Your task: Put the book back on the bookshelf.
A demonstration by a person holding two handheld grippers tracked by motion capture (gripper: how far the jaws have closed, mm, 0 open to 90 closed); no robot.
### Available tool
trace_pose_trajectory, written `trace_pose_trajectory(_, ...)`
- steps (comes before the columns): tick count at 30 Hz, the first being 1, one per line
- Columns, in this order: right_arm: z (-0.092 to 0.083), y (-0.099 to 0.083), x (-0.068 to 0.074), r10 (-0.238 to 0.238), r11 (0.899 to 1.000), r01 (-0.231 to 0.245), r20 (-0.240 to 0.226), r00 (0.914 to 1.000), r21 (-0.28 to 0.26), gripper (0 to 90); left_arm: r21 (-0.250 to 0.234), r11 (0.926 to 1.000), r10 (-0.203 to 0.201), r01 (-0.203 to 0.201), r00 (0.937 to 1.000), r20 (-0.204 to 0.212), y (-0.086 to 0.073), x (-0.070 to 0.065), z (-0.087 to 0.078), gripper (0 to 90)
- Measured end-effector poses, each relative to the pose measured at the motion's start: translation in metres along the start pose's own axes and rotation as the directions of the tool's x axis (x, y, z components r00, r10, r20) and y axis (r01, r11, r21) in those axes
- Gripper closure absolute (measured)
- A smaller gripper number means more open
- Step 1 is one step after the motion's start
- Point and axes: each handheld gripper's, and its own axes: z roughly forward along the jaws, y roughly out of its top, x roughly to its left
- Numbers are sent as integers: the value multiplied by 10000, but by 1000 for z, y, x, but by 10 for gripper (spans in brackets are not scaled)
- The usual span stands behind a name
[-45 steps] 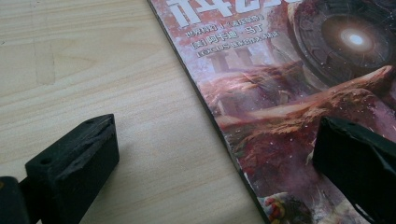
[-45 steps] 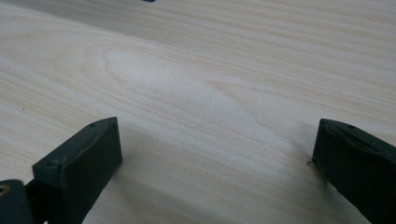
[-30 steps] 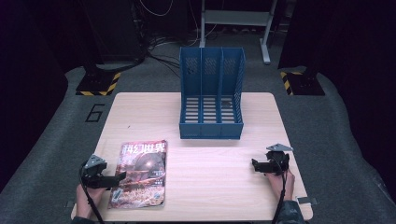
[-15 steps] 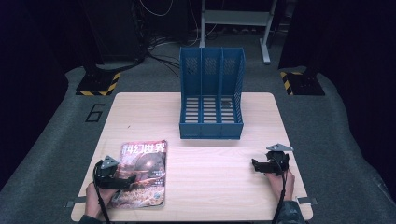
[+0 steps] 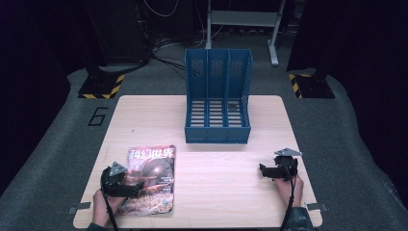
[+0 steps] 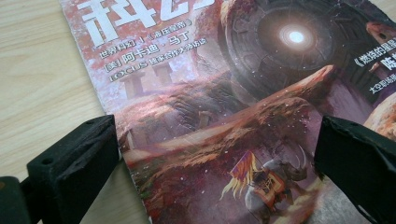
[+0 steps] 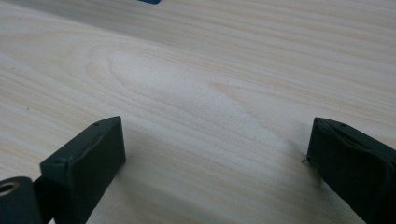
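Observation:
A magazine (image 5: pixel 155 163) with a reddish science-fiction cover lies flat at the front left of the wooden table (image 5: pixel 216 187). My left gripper (image 5: pixel 136 186) hangs low over its left edge, pointing right. In the left gripper view the magazine (image 6: pixel 224 93) spans the wide gap of the left gripper (image 6: pixel 217 140), which stands open, one jaw at the cover's left edge and one over the cover. My right gripper (image 5: pixel 263 172) rests at the front right, pointing left. Bare table wood (image 7: pixel 210 93) lies between the spread jaws of the right gripper (image 7: pixel 215 140), which is open.
A blue three-slot file rack (image 5: pixel 217 101) stands upright at the back middle of the table, its slots holding nothing. Dark floor, cables and yellow-black striped stand bases (image 5: pixel 98 86) surround the table.
My left gripper has slid to the right, from beside the magazine onto its left edge. The right gripper has stayed put.

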Motion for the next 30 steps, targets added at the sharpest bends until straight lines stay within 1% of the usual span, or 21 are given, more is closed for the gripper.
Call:
trace_pose_trajectory(1, 0, 0, 0, 0, 10000, 0, 0, 10000, 0, 38, 0, 10000, 0, 0, 10000, 0, 0, 0, 0, 2)
trace_pose_trajectory(4, 0, 0, 0, -27, 10000, 27, 9, 10000, -27, 40, -85, 9999, 67, -67, 10000, 17, 2, -8, 3, 2)
trace_pose_trajectory(5, 0, 0, 0, -27, 10000, 27, 9, 10000, -27, 40, -85, 9999, 67, -67, 10000, 17, 2, -8, 3, 2)
trace_pose_trajectory(6, 0, 0, 0, -46, 10000, 46, 2, 10000, -32, 40, 0, 9999, 126, -126, 9999, 104, 3, -10, 3, 2)
trace_pose_trajectory(7, 0, 0, 0, -44, 10000, 45, 9, 10000, -32, 40, -16, 10000, 63, -63, 9999, 92, 3, -12, 4, 2)
trace_pose_trajectory(10, 0, 0, 0, 1, 10000, -1, 13, 10000, -16, 40, 3, 9999, 111, -111, 9999, 99, 5, -17, 6, 2)
trace_pose_trajectory(11, 0, 0, -1, -74, 10000, 74, -16, 10000, -25, 41, -130, 9999, 82, -81, 10000, 57, 5, -19, 8, 2)
trace_pose_trajectory(12, 0, 0, 0, -40, 10000, 40, -18, 10000, -15, 41, 4, 9999, 165, -165, 9998, 137, 6, -22, 8, 2)
trace_pose_trajectory(15, 0, 0, 0, -7, 10000, 8, -14, 10000, 1, 42, 34, 9997, 225, -226, 9995, 215, 9, -27, 10, 2)
trace_pose_trajectory(16, 0, 0, 0, -12, 10000, 12, -10, 10000, -1, 42, 78, 9993, 368, -370, 9991, 233, 9, -28, 10, 2)
trace_pose_trajectory(17, 0, 0, 0, -11, 10000, 11, -10, 10000, 1, 42, 27, 9994, 346, -347, 9991, 248, 10, -30, 12, 2)
trace_pose_trajectory(18, 0, 0, 0, -11, 10000, 11, -10, 10000, -1, 42, 159, 9985, 510, -515, 9983, 297, 11, -31, 11, 2)
trace_pose_trajectory(20, 0, 0, 0, -10, 10000, 10, -9, 10000, 0, 42, -17, 9995, 328, -328, 9991, 275, 12, -36, 14, 2)
trace_pose_trajectory(21, 0, 0, 0, -9, 10000, 9, -8, 10000, 0, 42, 118, 9990, 434, -438, 9985, 327, 14, -39, 15, 2)
trace_pose_trajectory(23, 0, 0, 0, -8, 10000, 8, -9, 10000, 0, 42, 31, 9993, 375, -376, 9988, 305, 14, -41, 17, 2)
trace_pose_trajectory(24, 0, 0, 0, -9, 10000, 9, -10, 10000, -1, 43, 198, 9983, 544, -552, 9978, 368, 16, -43, 17, 2)
trace_pose_trajectory(25, 0, 0, 0, -9, 10000, 9, -10, 10000, -1, 43, 198, 9983, 544, -552, 9978, 368, 16, -43, 17, 2)
trace_pose_trajectory(26, 0, 0, 0, -8, 10000, 8, -9, 10000, -2, 43, -71, 9993, 380, -378, 9989, 287, 17, -48, 21, 2)
trace_pose_trajectory(27, 0, 0, 0, -5, 10000, 5, -9, 10000, 0, 43, 92, 9982, 592, -595, 9977, 342, 19, -48, 21, 2)
trace_pose_trajectory(29, 0, 0, 0, -8, 10000, 8, -7, 10000, 0, 43, 105, 9985, 529, -533, 9980, 340, 19, -51, 22, 2)
trace_pose_trajectory(30, 0, 0, 0, -10, 10000, 10, -6, 10000, -2, 43, 55, 9986, 524, -527, 9979, 389, 21, -55, 24, 2)
